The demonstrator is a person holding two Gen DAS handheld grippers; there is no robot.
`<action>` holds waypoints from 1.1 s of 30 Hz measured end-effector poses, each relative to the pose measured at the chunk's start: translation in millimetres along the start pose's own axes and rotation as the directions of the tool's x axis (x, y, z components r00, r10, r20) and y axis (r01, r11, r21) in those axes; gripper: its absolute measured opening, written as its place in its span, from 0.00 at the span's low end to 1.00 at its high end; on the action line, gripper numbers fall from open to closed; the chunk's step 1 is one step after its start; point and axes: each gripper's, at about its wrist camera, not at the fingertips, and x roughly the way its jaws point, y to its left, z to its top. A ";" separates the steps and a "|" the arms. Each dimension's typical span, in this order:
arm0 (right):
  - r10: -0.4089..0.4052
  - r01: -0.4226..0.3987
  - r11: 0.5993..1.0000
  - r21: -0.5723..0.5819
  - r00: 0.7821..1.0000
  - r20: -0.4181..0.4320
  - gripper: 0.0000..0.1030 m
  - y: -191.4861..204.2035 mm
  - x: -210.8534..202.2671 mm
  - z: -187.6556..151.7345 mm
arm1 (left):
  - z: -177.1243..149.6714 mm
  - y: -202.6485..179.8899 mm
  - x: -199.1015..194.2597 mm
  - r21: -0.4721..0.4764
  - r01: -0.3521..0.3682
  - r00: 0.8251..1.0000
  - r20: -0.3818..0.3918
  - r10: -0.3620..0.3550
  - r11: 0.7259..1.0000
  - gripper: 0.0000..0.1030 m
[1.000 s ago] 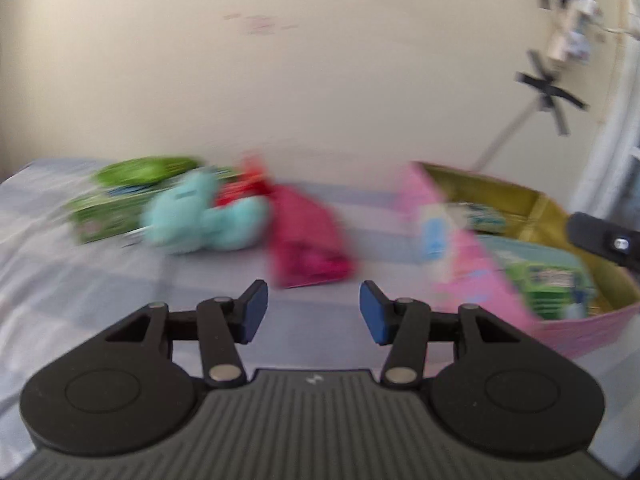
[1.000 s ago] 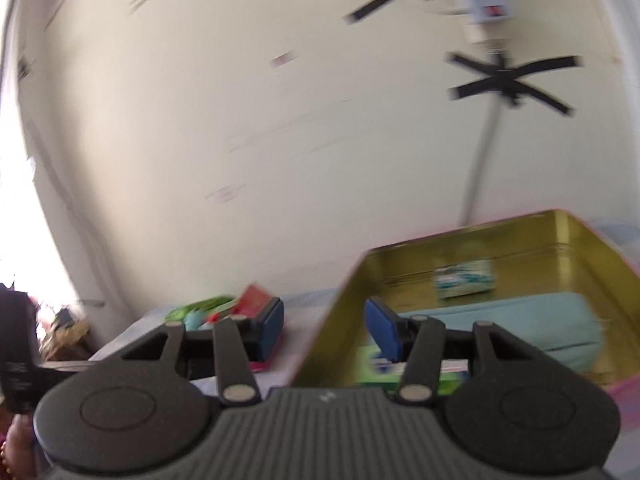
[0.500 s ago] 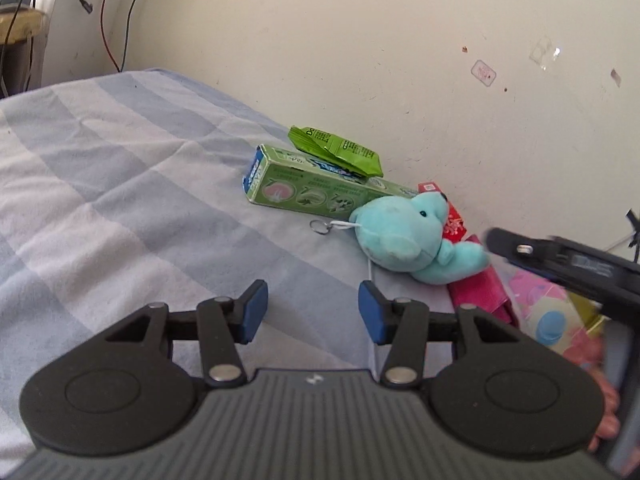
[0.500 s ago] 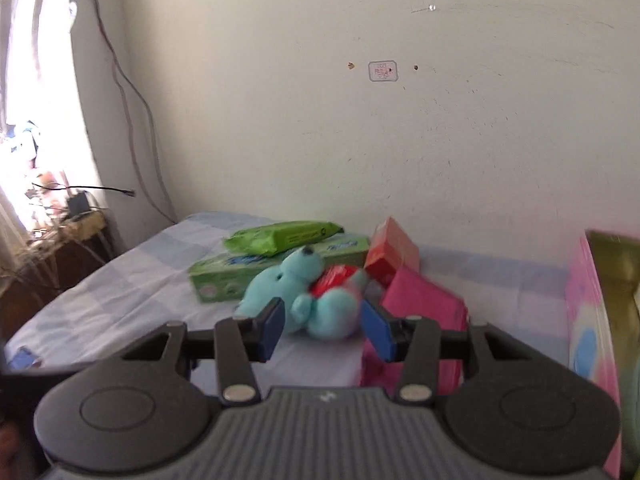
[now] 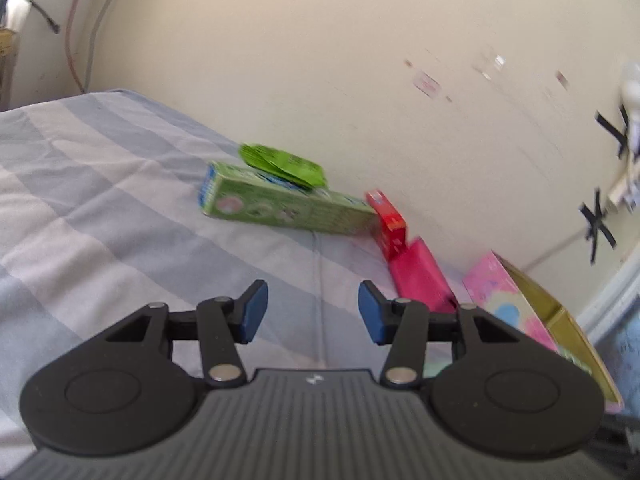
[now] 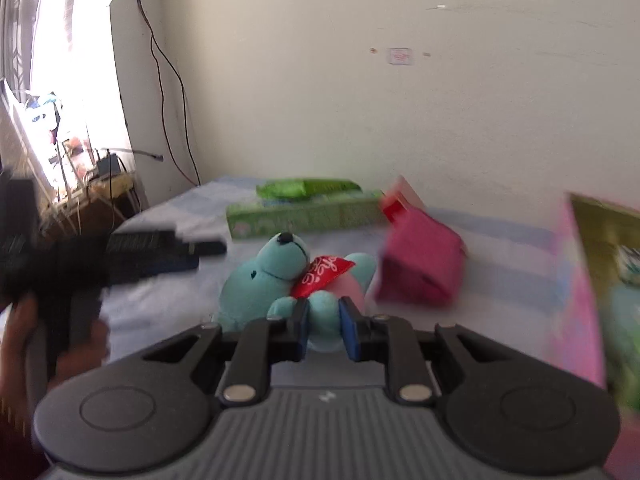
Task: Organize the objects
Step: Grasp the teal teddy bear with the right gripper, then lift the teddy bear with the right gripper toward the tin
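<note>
My right gripper (image 6: pixel 323 326) is shut on the teal plush bear (image 6: pixel 276 276), which has a red heart on its chest, and holds it above the striped bed. My left gripper (image 5: pixel 312 308) is open and empty over the bedsheet; it also shows blurred at the left of the right wrist view (image 6: pixel 120 256). A long green carton (image 5: pixel 284 206) lies by the wall with a green packet (image 5: pixel 284 164) on top. A red box (image 5: pixel 388 222) and a magenta pouch (image 5: pixel 420 276) lie beside it. The pink box with a gold inside (image 5: pixel 532 312) stands at the right.
The bed (image 5: pixel 100 200) meets a cream wall at the back. Cables hang down the wall at the left (image 6: pixel 164 80). A cluttered side table (image 6: pixel 88 184) stands by the bright window. The pink box (image 6: pixel 580 280) holds several packets.
My right gripper has closed on the teal bear and lifted it from beside the carton. The left gripper has swung a little right, still open; the bear is gone from its view.
</note>
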 end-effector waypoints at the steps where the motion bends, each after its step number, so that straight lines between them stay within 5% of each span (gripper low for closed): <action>1: -0.015 0.016 1.000 0.016 1.000 -0.012 0.17 -7.7 -17.3 -16.2 | -3.4 -9.2 -1.2 0.023 0.007 1.000 -0.017 -0.007 1.000 0.50; 7: -0.147 0.140 0.982 0.125 0.988 0.048 0.17 -39.7 -110.1 -84.1 | -29.4 -67.8 -21.8 0.114 0.106 0.983 -0.161 -0.087 0.988 0.52; 12: -0.133 0.125 0.984 0.131 0.990 0.052 0.20 -44.1 -123.4 -100.3 | -44.8 -127.5 -40.2 0.364 -0.025 0.986 -0.144 0.083 0.931 0.58; 15: -0.110 0.100 0.984 0.146 0.992 0.063 0.26 -44.7 -121.2 -98.7 | -49.6 -141.0 -47.4 0.433 -0.084 0.983 -0.109 0.145 0.897 0.63; 18: -0.099 0.083 0.982 0.170 0.992 0.084 0.34 -47.1 -128.0 -102.4 | -50.4 -142.9 -50.7 0.439 -0.100 0.980 -0.113 0.165 0.893 0.63; 33: -0.065 0.036 0.969 0.243 0.991 0.113 0.36 -57.2 -139.5 -109.0 | -60.8 -151.1 -48.7 0.436 -0.152 0.967 -0.119 0.225 0.887 0.64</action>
